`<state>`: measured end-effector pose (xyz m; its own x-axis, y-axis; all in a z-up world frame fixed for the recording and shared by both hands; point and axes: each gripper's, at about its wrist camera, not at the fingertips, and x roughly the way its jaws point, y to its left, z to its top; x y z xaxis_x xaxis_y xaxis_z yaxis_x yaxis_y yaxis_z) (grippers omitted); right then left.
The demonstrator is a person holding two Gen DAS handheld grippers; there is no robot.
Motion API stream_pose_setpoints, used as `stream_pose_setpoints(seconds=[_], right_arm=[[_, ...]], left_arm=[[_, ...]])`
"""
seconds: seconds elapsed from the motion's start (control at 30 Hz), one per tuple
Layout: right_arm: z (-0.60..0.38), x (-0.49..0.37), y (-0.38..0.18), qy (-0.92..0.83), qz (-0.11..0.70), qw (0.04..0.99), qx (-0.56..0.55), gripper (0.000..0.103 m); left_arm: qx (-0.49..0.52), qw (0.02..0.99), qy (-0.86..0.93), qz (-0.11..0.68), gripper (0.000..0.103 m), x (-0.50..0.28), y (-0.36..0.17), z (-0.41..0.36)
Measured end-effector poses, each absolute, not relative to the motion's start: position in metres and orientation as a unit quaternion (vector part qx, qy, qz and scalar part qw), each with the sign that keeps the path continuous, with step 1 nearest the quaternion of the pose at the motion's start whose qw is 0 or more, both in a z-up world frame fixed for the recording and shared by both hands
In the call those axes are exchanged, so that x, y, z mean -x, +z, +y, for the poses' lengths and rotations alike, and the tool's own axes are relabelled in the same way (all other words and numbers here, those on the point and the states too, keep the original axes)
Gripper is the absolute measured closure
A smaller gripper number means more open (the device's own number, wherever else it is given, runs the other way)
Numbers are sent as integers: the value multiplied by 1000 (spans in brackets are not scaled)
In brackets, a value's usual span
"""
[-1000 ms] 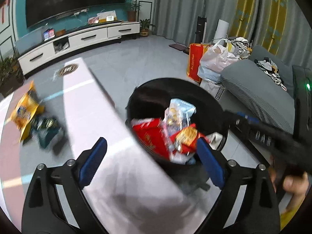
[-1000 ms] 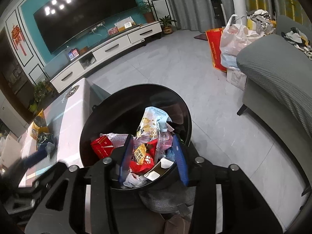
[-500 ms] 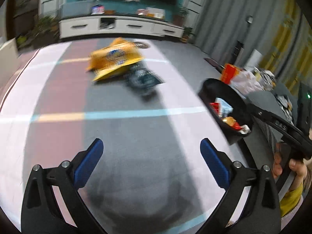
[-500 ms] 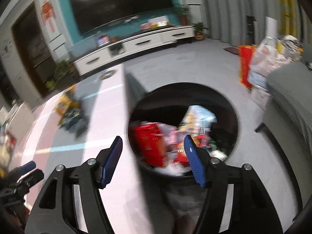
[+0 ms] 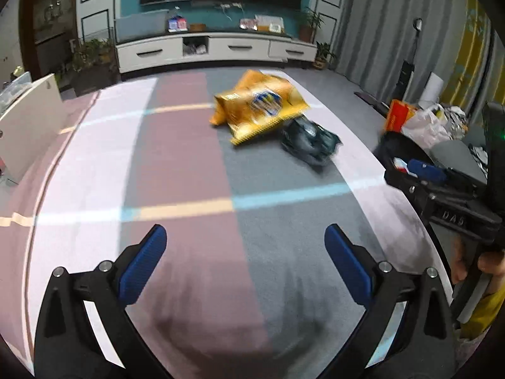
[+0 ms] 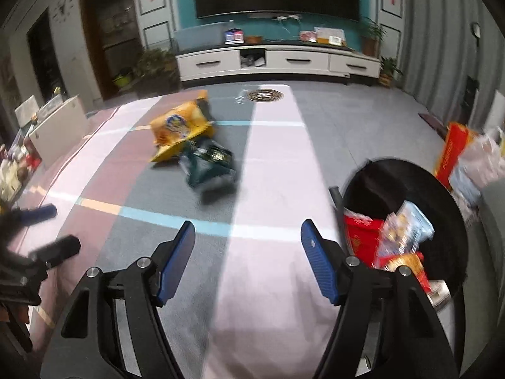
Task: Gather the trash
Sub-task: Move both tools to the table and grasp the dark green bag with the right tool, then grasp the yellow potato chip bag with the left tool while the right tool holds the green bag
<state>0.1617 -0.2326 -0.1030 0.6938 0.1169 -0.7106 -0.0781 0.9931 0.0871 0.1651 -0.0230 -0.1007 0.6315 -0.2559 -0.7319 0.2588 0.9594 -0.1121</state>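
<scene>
A yellow snack bag (image 5: 258, 107) lies on the striped table cover (image 5: 189, 170), with a dark green snack bag (image 5: 311, 142) touching its right side. Both show in the right wrist view too, the yellow bag (image 6: 180, 126) and the green bag (image 6: 208, 164). My left gripper (image 5: 244, 252) is open and empty, well short of the bags. My right gripper (image 6: 247, 252) is open and empty over the table. A black trash bin (image 6: 442, 202) holding red and pale wrappers (image 6: 363, 237) stands off the table's right edge.
A white TV cabinet (image 5: 214, 49) runs along the far wall. A red bag and plastic bags (image 5: 423, 120) sit on the floor at the right beside a grey sofa. A white box (image 5: 25, 120) stands at the table's left edge. A round coaster (image 6: 265, 95) lies at the table's far end.
Both grippers have swung left from above the bin to over the table. The right gripper's jaws have opened wider. The snack bags now lie ahead of both.
</scene>
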Motion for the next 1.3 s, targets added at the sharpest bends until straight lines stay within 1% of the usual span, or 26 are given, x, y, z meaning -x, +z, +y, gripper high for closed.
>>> stream_pose_setpoints(seconds=[0.07,0.17,0.37,0.5,0.57,0.63,0.67,0.7,0.77,0.8,1.0,1.2,1.3], right_arm=[[-223,-172,-103,57,383,922,-32,34],[-212,-187,-104,64,378,922,-56,34],[-200,-220,-111,66,384,916,-95,34],[-191,-239,-116,58,395,913,-88,36],[-188,-243,-119,53,406,909,-77,43],[-185,-248,-125,45,420,904,-64,59],[-184,-251,-128,42,431,899,-61,64],[-184,-252,-130,44,435,897,-62,73],[-183,-253,-131,40,440,895,-58,79],[-182,-252,-129,41,440,895,-57,88],[-186,-233,-119,40,431,900,-51,91],[-220,-197,-98,53,406,905,-117,91],[-233,-183,-92,53,399,907,-123,91]], left_arm=[[38,901,-141,410,3,-168,-103,-8],[70,892,-129,428,3,-172,-110,10],[85,892,-109,430,3,-171,-110,34],[95,891,-105,431,3,-171,-110,44],[96,891,-103,432,3,-172,-111,48],[102,888,-105,435,3,-172,-112,50],[103,888,-105,436,3,-173,-112,51],[107,887,-105,437,3,-173,-112,51],[113,886,-105,438,3,-173,-112,53],[114,886,-105,438,3,-173,-112,53],[110,887,-106,435,3,-171,-111,49],[113,889,-120,427,3,-171,-106,38],[118,888,-131,424,3,-182,-100,22]])
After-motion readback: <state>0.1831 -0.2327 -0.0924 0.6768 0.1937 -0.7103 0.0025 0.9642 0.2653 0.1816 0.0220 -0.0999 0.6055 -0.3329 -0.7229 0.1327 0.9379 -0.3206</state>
